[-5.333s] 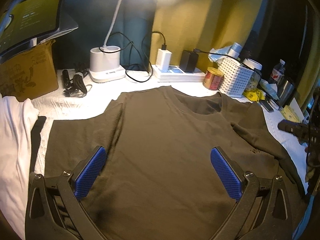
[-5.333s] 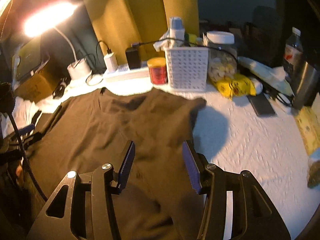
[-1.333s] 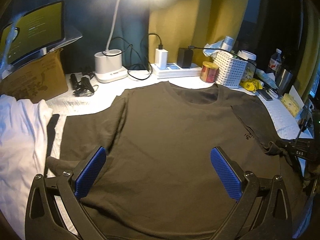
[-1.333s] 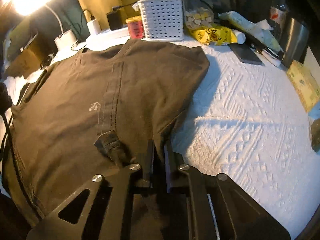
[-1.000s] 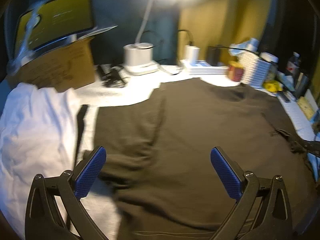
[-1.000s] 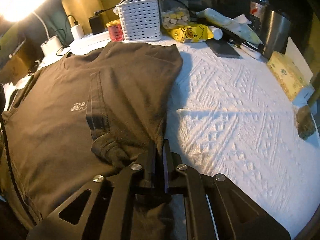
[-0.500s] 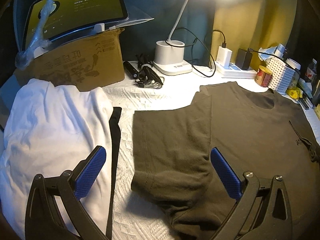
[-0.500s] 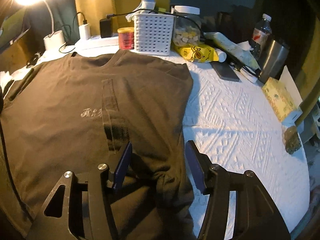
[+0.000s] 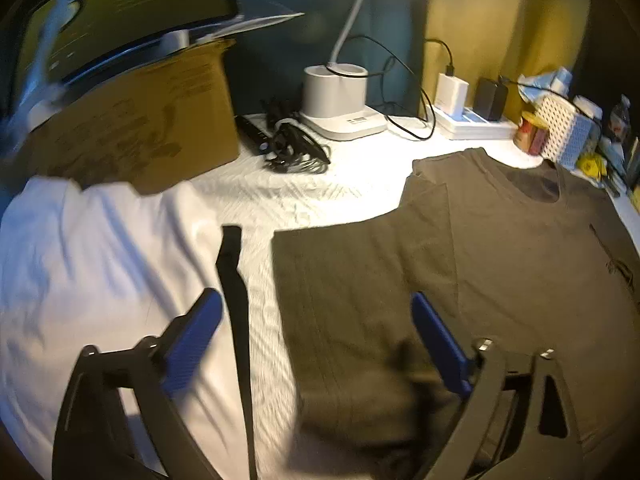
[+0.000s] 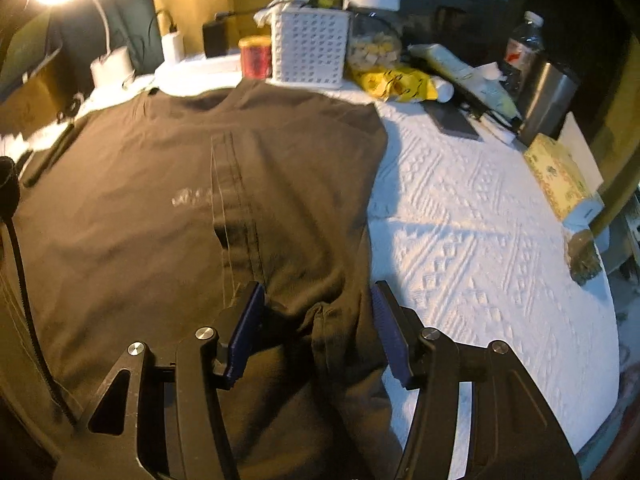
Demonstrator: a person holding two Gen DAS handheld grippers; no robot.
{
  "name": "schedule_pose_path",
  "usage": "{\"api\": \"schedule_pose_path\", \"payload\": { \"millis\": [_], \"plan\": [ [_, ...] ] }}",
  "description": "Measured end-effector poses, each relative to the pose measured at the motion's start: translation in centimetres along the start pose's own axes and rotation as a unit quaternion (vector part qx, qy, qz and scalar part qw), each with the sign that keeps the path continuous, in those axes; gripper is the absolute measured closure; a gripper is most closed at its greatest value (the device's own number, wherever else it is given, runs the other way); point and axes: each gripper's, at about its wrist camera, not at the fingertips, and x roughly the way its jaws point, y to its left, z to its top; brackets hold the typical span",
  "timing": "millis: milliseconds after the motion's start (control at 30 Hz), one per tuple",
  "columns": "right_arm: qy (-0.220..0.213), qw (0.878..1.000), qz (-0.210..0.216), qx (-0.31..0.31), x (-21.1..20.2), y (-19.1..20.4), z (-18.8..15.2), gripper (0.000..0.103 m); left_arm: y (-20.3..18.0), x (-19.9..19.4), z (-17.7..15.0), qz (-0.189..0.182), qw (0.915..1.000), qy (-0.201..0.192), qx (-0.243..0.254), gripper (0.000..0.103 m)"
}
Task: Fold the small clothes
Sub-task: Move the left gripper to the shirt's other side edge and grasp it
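Left gripper [image 9: 316,340] closing, empty; right gripper [image 10: 316,320] parted over T-shirt [image 10: 160,208].

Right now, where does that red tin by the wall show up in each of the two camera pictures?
Left wrist view: the red tin sits far right near the top, just left of the white basket.
Right wrist view: the red tin is upper middle, again just left of the white basket, behind the brown shirt.
Shared landmark: the white basket.

Matt brown cloth T-shirt [image 10: 160,200], embossed white table cover [image 10: 480,240], glossy steel tumbler [image 10: 548,100], perforated plastic basket [image 10: 308,46]
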Motion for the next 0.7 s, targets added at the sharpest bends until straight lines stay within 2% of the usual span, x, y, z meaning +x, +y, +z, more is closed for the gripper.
{"api": "schedule_pose_path", "payload": {
  "millis": [67, 133, 267, 367, 467, 500, 533, 567, 700],
  "plan": [
    [-0.014, 1.0, -0.001, 0.008, -0.5, 0.1, 0.3, 0.045, 0.2, 0.9, 0.6, -0.012, 0.9999, 0.004, 0.007, 0.016],
    [-0.019, 1.0, -0.001, 0.014, -0.7, 0.2, 0.5, 0.045, 0.5, 1.9, 1.0, -0.018, 0.9997, 0.016, 0.009, 0.023],
    [-0.026, 0.999, 0.002, 0.023, -0.7, 0.4, 0.9, 0.045, 0.6, 4.0, 1.1, -0.024, 0.9985, 0.047, 0.018, 0.025],
    [-0.027, 0.999, 0.005, 0.022, -0.7, 0.7, 1.2, 0.045, 0.0, 3.8, 0.8, -0.032, 0.9982, 0.036, 0.035, 0.035],
    [-0.031, 0.999, 0.008, 0.019, -0.7, 1.0, 1.4, 0.045, -0.6, 3.4, 0.5, -0.047, 0.9974, 0.025, 0.049, 0.051],
    [-0.032, 0.999, 0.009, 0.019, -0.7, 1.1, 1.5, 0.045, -0.7, 3.3, 0.6, -0.051, 0.997, 0.023, 0.052, 0.064],
    [-0.033, 0.999, 0.011, 0.018, -0.7, 1.1, 1.6, 0.045, -1.0, 3.1, 0.5, -0.053, 0.9967, 0.021, 0.057, 0.087],
    [-0.033, 0.999, 0.012, 0.018, -0.7, 1.2, 1.7, 0.045, -1.2, 3.0, 0.5, -0.057, 0.9964, 0.021, 0.059, 0.096],
    [-0.037, 0.999, 0.018, 0.015, -0.9, 1.3, 1.6, 0.045, -1.4, 2.6, 0.5, -0.039, 0.9979, 0.009, 0.05, 0.099]
  ]
}}
